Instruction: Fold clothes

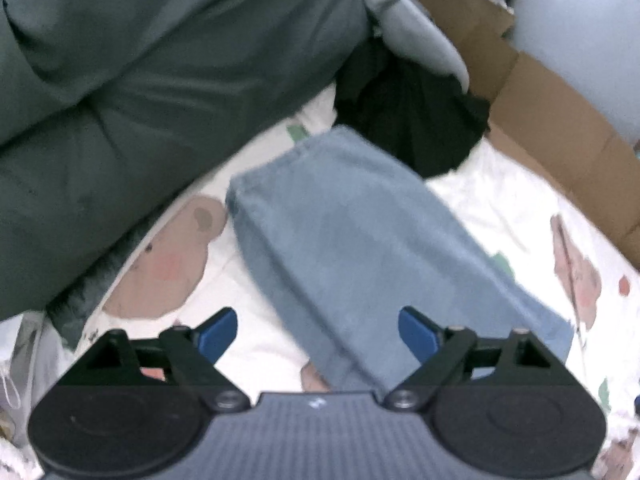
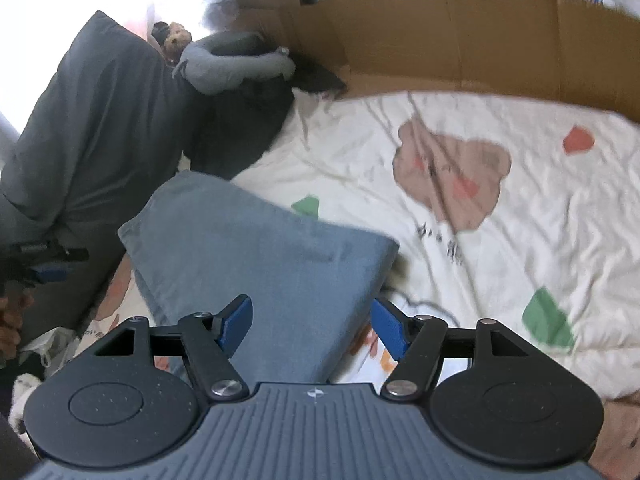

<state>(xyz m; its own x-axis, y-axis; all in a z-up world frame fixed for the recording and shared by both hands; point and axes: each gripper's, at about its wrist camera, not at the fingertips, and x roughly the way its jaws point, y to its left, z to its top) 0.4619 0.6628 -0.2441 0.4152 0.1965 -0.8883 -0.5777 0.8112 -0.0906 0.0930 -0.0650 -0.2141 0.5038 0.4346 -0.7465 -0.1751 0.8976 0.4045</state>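
Left wrist view: the left gripper [image 1: 318,334] hangs with jaws spread wide, empty, above the folded light-blue cloth garment [image 1: 352,248] lying on the white bear-print bedsheet [image 1: 500,200]. The right gripper [image 2: 311,326] is likewise spread and empty over the garment's near edge. A grey-green duvet [image 1: 140,80] lies beside it.

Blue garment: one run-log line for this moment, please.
blue garment: folded, on bedsheet | left hand-held gripper: open, empty | right hand-held gripper: open, empty
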